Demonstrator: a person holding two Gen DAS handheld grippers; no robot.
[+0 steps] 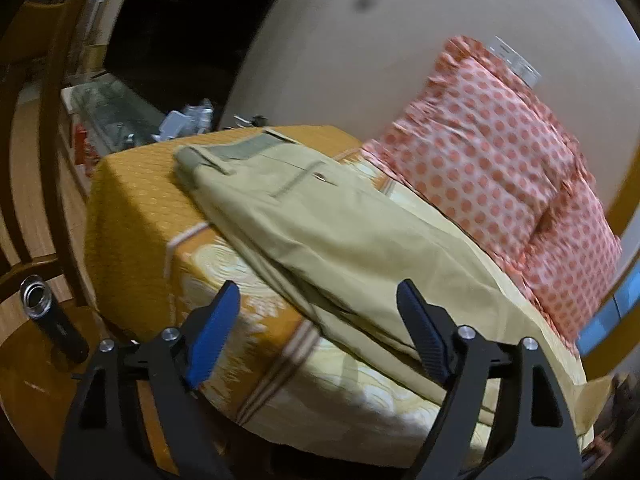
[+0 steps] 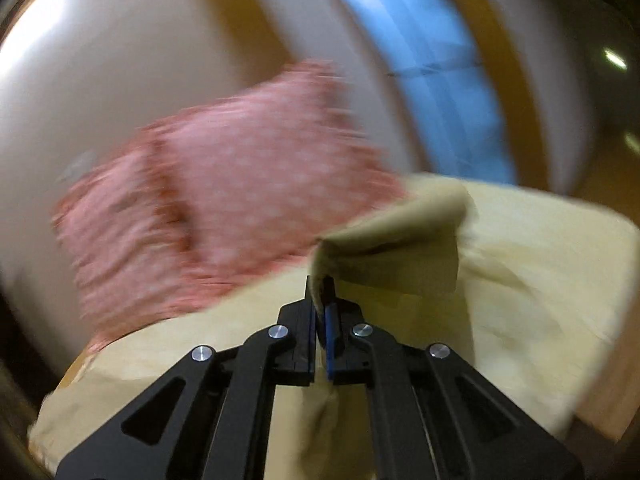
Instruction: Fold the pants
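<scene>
Khaki pants lie lengthwise on the bed, waistband at the far end, legs running toward me. My left gripper is open and empty, its blue-padded fingers spread just above the near part of the pants. In the right wrist view, my right gripper is shut on a leg end of the pants, which is lifted and folded over above the bed. The right view is heavily blurred.
The bed has an orange and cream cover. Pink polka-dot pillows lean on the wall at the right and also show in the right wrist view. A dark cylinder stands on a wooden chair at left. Clutter sits beyond the bed.
</scene>
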